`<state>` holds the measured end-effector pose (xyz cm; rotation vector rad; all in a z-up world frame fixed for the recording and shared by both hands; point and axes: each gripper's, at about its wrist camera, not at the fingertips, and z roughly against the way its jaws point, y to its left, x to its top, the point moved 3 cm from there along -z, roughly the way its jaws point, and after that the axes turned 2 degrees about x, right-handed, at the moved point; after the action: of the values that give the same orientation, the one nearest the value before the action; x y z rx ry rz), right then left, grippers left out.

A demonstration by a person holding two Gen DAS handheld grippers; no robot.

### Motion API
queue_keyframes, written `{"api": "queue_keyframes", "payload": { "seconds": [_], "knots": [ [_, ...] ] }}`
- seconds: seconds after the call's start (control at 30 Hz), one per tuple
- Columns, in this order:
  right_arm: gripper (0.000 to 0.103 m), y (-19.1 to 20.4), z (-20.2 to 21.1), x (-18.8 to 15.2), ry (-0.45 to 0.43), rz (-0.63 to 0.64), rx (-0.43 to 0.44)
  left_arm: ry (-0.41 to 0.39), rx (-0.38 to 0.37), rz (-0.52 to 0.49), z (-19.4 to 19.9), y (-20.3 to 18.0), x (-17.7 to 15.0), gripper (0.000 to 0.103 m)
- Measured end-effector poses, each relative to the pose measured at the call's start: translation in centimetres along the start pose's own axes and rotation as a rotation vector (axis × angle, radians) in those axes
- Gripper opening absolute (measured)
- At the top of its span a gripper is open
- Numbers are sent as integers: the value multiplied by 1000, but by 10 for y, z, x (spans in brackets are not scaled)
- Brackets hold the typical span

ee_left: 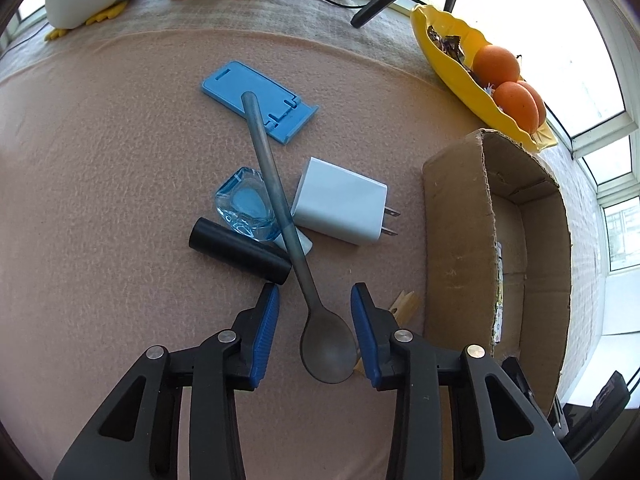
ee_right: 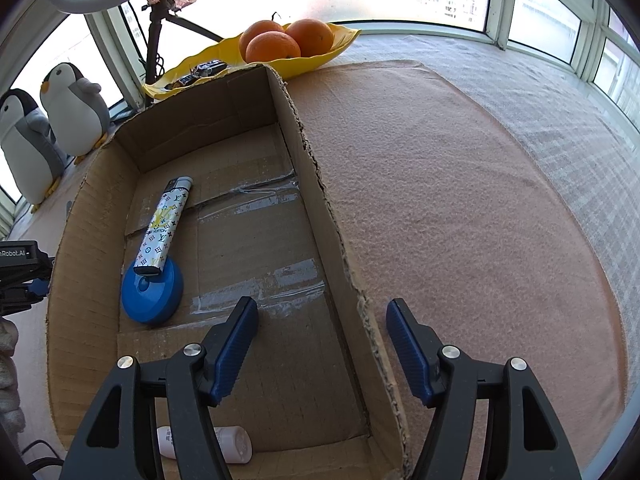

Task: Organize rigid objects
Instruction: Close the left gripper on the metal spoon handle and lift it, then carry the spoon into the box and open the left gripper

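Observation:
In the left wrist view my left gripper is open, its fingers either side of the neck of a grey metal spoon lying on the pink cloth. The spoon's handle crosses a blue glass dish, a black cylinder, a white charger and a blue phone stand. A wooden clothespin lies by the right finger. The cardboard box stands to the right. In the right wrist view my right gripper is open and empty, straddling the box's right wall. Inside lie a patterned lighter, a blue disc and a white bottle.
A yellow dish with oranges stands behind the box. Two plush penguins stand at the table's far edge by the windows. Cables and a tripod leg lie at the back. Pink cloth spreads right of the box.

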<state>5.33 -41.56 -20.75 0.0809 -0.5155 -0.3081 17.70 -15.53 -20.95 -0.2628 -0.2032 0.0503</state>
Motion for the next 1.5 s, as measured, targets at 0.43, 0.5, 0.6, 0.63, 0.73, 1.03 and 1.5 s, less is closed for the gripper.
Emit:
{"api": "queue_keyframes", "payload": {
  "seconds": [0.43, 0.5, 0.6, 0.63, 0.73, 1.03, 1.5],
  "knots": [
    [63, -1, 1, 0, -1, -7, 3, 3, -35, -61, 5, 15, -9, 12],
    [63, -1, 1, 0, 0, -9, 6, 2, -34, -100, 7, 16, -16, 11],
    [64, 0, 1, 0, 0, -10, 8, 1, -37, -155, 12, 19, -25, 11],
    [64, 0, 1, 0, -1, -10, 8, 2, -38, -169, 13, 20, -28, 11],
    [64, -1, 1, -1, -1, -12, 7, -7, -18, -210, 18, 24, -37, 10],
    [65, 0, 0, -1, 3, -6, 3, -64, 44, -325, 23, 7, -56, 5],
    [65, -2, 0, -2, -1, -4, -3, 5, -76, -258, 30, 40, -59, 4]
  ]
}}
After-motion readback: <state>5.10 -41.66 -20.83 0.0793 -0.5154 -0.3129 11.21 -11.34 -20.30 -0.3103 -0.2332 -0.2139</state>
